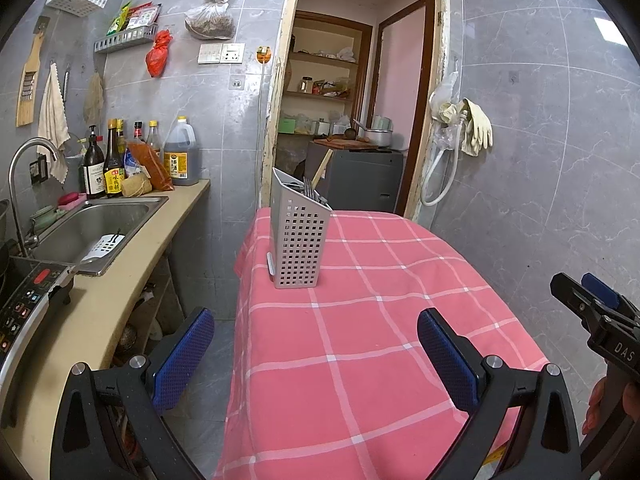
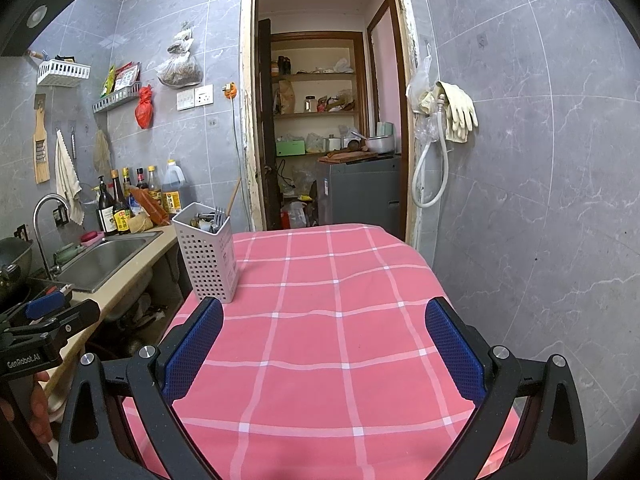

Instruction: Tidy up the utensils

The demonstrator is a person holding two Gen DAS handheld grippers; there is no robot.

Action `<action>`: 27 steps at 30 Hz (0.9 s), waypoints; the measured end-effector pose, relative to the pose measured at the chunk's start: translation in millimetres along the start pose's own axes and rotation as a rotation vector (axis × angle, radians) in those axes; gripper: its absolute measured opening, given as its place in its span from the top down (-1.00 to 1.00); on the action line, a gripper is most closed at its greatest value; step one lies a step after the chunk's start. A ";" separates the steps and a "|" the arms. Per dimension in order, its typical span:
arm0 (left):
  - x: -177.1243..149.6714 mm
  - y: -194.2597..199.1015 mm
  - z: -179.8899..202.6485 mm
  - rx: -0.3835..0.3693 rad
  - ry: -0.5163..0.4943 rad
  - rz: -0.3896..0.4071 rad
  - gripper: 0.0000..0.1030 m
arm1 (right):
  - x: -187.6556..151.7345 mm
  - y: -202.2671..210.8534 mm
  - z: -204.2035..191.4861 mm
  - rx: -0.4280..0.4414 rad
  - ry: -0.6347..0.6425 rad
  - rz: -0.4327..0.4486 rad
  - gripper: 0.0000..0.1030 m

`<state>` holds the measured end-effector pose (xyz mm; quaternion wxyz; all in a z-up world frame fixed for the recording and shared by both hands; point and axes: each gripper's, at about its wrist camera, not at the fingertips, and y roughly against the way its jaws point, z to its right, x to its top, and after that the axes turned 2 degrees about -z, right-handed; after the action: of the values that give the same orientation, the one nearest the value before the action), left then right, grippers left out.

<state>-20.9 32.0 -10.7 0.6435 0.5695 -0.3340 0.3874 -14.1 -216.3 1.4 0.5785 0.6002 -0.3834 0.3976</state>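
Both claws spread wide, empty: left claw (image 1: pixel 316 360), right claw (image 2: pixel 324 354). Utensil holder (image 1: pixel 298 240) upright at table (image 1: pixel 400 320) far-left edge, forks (image 2: pixel 218 216) inside. Dead ahead of left, likely nearer.

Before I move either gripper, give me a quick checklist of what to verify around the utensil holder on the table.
1. Left gripper open and holding nothing: ok, fingers spread wide.
2. Right gripper open and holding nothing: ok.
3. Utensil holder upright on the pink checked tablecloth: ok, though it stands close to the table's left edge.
4. Utensils in the holder: ok, fork tines and other pieces stick up above the rim; the exact count cannot be told.
5. Loose utensils left on the tablecloth: none show in either view.
6. White holder lying in the sink: cannot tell whether it holds anything more to sort.
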 end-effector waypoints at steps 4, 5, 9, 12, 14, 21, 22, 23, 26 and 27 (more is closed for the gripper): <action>-0.1 0.1 0.3 -0.001 -0.001 0.001 -0.99 | -0.8 1.1 -1.0 0.000 -0.003 0.000 -0.93; -0.4 0.1 0.9 -0.001 -0.002 0.000 -0.99 | 0.2 0.4 -0.8 -0.001 -0.003 0.000 -0.93; -0.6 0.3 2.0 0.000 -0.003 0.000 -0.99 | 0.5 0.1 0.1 0.003 -0.004 -0.002 -0.93; -0.7 0.3 2.3 0.000 -0.004 0.000 -0.99 | 0.4 0.1 0.1 0.003 -0.005 -0.002 -0.93; -1.0 0.4 2.4 -0.002 -0.005 0.000 -0.99 | -0.4 0.6 -1.1 0.003 -0.006 -0.004 -0.93; -0.8 0.3 4.3 -0.001 -0.005 -0.001 -0.99 | -0.1 1.7 -1.8 0.003 -0.010 -0.006 -0.93; -0.9 0.5 5.6 -0.001 -0.006 -0.002 -0.99 | 0.2 1.0 -0.4 0.002 -0.011 -0.006 -0.93; -1.0 0.8 5.8 0.000 -0.006 -0.001 -0.99 | -0.7 2.3 -2.6 0.003 -0.012 -0.006 -0.93; -1.1 0.2 5.2 -0.002 -0.006 -0.002 -0.99 | -0.3 1.3 -0.8 0.003 -0.011 -0.009 -0.93; -1.1 0.3 5.3 -0.002 -0.006 -0.002 -0.99 | -0.5 1.8 -1.3 0.003 -0.011 -0.008 -0.93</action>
<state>-21.6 26.7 -10.8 0.6434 0.5705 -0.3357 0.3845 -16.0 -215.1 1.7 0.5772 0.6049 -0.3835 0.3923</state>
